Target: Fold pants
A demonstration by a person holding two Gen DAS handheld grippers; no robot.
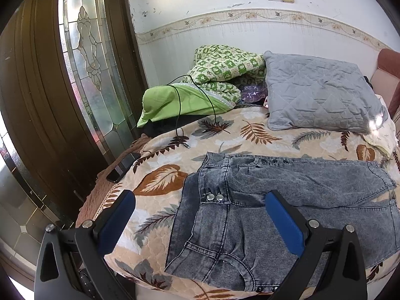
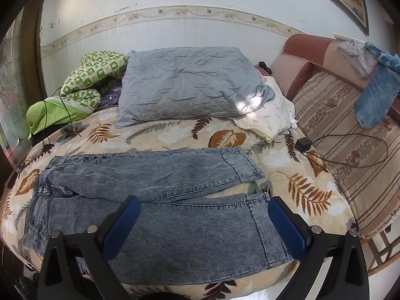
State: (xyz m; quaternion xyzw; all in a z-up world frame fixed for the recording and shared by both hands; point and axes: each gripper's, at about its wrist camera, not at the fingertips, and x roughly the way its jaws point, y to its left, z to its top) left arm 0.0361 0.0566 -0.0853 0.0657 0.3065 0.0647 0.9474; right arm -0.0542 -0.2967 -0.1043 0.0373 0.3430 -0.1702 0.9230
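Grey washed denim pants (image 1: 262, 200) lie flat on the leaf-patterned bed cover (image 1: 160, 175), waist to the left, both legs running right. My left gripper (image 1: 200, 200) is open and empty, hovering over the waist end near the metal buttons (image 1: 215, 197). In the right wrist view the pants (image 2: 175, 200) show full length, with the far leg's cuff (image 2: 240, 162) and near leg's cuff (image 2: 270, 225) at the right. My right gripper (image 2: 203, 205) is open and empty above the near leg.
A grey quilted pillow (image 2: 185, 85), a green patterned quilt (image 1: 225, 72) and a black cable (image 1: 180, 115) lie at the back. A phone (image 1: 122, 167) lies at the bed's left edge. A charger (image 2: 303, 143) and a striped cushion (image 2: 350, 150) are at right.
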